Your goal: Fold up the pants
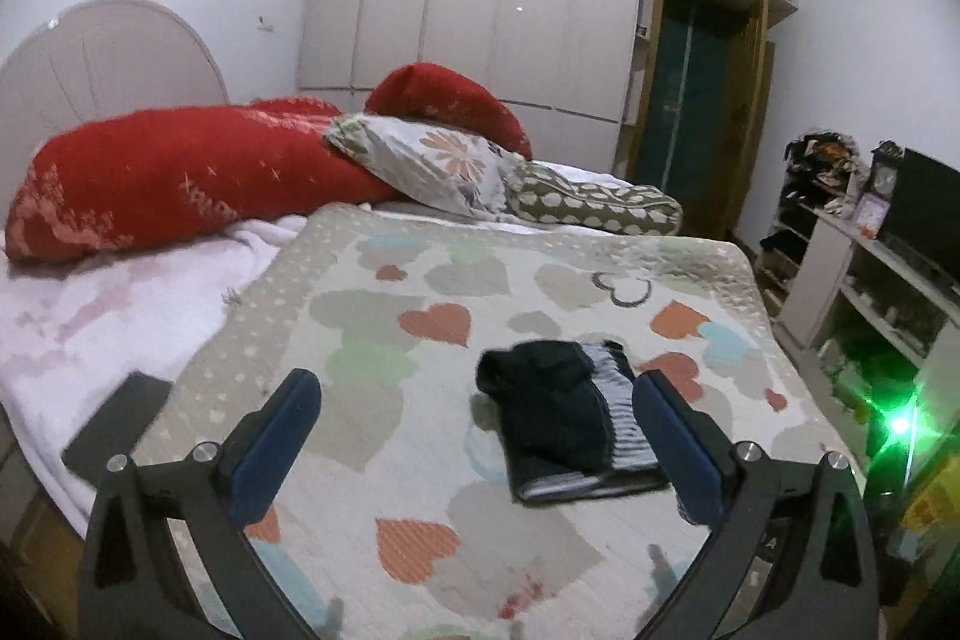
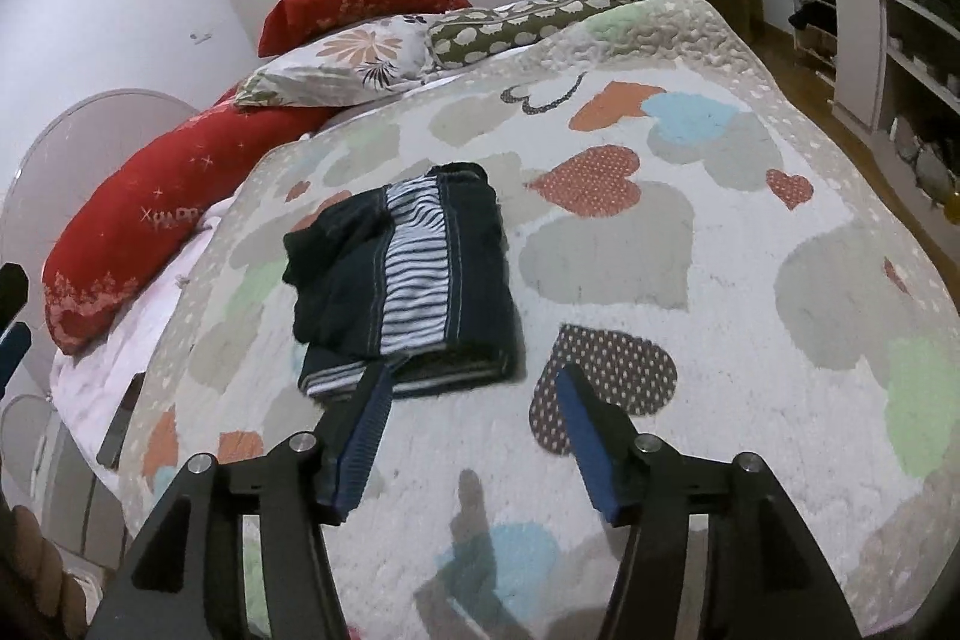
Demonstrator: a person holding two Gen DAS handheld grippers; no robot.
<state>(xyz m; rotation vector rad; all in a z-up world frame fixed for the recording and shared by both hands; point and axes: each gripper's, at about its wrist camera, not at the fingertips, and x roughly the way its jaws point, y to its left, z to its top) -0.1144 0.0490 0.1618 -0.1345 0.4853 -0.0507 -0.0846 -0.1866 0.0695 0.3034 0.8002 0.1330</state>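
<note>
Spread grippers [image 2: 471, 394] above folded pants [image 2: 408, 280]

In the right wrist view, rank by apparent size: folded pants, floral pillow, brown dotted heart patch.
1. Folded pants, nearest the camera.
2. Floral pillow, farther back, so its true size is unsure.
3. Brown dotted heart patch.

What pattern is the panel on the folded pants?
Black-and-white stripes on the panel of the dark navy pants; clearest in right wrist view.

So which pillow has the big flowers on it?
The white floral pillow, lying in the middle of the pile. The two red pillows behind it have pale sparkly prints, and the olive pillow beside it has white cloud-like blobs.
</note>
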